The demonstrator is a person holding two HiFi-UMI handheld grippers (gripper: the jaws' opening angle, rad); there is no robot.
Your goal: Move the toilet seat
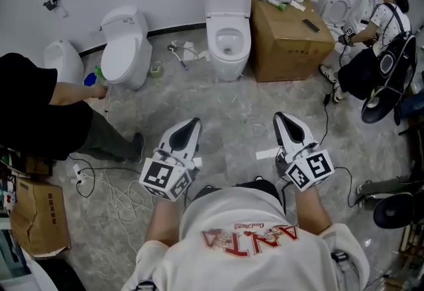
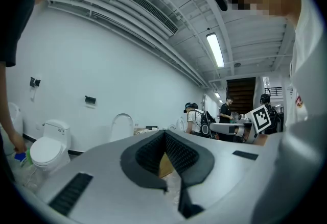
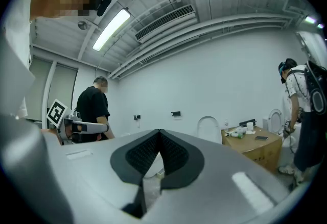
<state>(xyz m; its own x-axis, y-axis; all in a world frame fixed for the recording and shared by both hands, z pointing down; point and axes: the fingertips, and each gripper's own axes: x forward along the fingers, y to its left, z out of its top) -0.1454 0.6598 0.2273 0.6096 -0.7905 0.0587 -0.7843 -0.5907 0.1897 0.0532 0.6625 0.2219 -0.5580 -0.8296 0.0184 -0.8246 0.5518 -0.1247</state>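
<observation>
Your left hand-held gripper [image 1: 191, 124] and right hand-held gripper [image 1: 282, 117] are both clenched on nothing, held level side by side above the floor [image 1: 225, 117]. The toilet seat [image 1: 216, 36] sits on the middle toilet [image 1: 228, 65] by the far wall, well ahead, just left of the cardboard box [image 1: 291, 44].

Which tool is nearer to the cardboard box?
Right. The right tool sits straight below the box in the head view; the left tool lies farther down-left.

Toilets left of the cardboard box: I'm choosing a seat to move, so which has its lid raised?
The toilet beside the cardboard box: lid upright, bowl open. The left toilet and far-left toilet are shut.
</observation>
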